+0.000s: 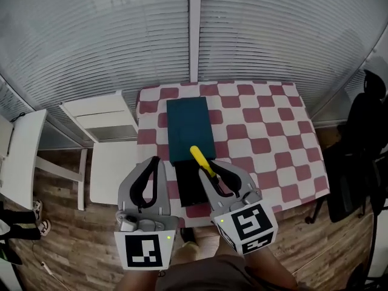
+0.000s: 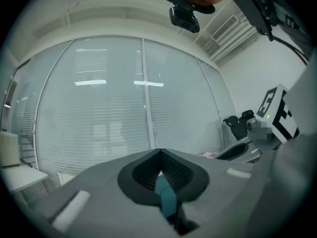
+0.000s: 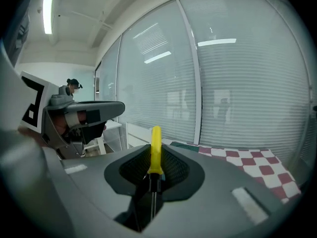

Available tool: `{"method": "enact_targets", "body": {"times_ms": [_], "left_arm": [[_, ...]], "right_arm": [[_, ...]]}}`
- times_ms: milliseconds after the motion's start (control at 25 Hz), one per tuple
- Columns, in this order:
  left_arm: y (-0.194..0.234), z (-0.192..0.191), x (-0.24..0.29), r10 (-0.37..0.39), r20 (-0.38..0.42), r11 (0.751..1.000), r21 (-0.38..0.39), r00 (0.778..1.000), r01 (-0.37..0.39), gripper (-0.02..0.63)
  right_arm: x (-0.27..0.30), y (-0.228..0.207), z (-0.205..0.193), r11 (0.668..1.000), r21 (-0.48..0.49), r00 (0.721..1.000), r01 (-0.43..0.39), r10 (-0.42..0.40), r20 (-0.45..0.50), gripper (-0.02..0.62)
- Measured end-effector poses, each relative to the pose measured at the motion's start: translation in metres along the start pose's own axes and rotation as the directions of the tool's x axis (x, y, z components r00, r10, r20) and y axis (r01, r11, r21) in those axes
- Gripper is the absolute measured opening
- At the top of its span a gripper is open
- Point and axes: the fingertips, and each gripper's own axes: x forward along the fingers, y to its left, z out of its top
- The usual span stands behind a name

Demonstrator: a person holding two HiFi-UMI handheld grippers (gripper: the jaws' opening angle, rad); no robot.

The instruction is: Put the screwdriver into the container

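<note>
A screwdriver (image 1: 200, 158) with a yellow handle is clamped in my right gripper (image 1: 209, 166), handle pointing forward past the fingertips and the thin metal shaft running back between the jaws. In the right gripper view the screwdriver (image 3: 156, 150) stands upright in the right gripper (image 3: 156, 157). The container (image 1: 189, 129) is a teal box on the checkered table (image 1: 267, 132), with a dark open part (image 1: 189, 187) at its near end, just under the screwdriver. My left gripper (image 1: 155, 161) hovers left of the box, tips together. In the left gripper view a teal strip shows through the gap of the left gripper (image 2: 159, 153).
White furniture (image 1: 103, 120) stands left of the table, and a white tabletop (image 1: 21, 156) lies further left. A black office chair (image 1: 364, 156) is at the right. Window blinds (image 1: 194, 23) run behind the table. The table's near edge is right under my grippers.
</note>
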Motion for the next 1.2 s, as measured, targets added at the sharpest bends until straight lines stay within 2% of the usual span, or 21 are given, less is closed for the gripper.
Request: {"method": "enact_targets", "body": {"times_ms": [520, 760, 1040, 1200], "left_arm": [[-0.005, -0.061, 0.005, -0.032, -0.117, 0.999, -0.031, 0.993, 0.029, 0.000], [0.004, -0.079, 0.005, -0.028, -0.155, 0.999, -0.049, 0.988, 0.020, 0.000], [0.018, -0.095, 0.022, -0.029, -0.181, 0.998, -0.063, 0.983, 0.018, 0.000], [0.026, -0.102, 0.031, -0.024, -0.190, 0.997, -0.080, 0.981, 0.008, 0.000]], "right_arm": [[0.021, 0.003, -0.088, 0.996, 0.090, 0.986, -0.001, 0.016, -0.166, 0.091], [0.036, 0.009, -0.112, 0.994, 0.108, 0.970, -0.018, 0.043, -0.238, 0.091], [0.059, 0.010, -0.141, 0.992, 0.119, 0.922, -0.034, 0.076, -0.379, 0.091], [0.066, 0.015, -0.150, 0.993, 0.092, 0.877, -0.074, 0.109, -0.468, 0.092]]}}
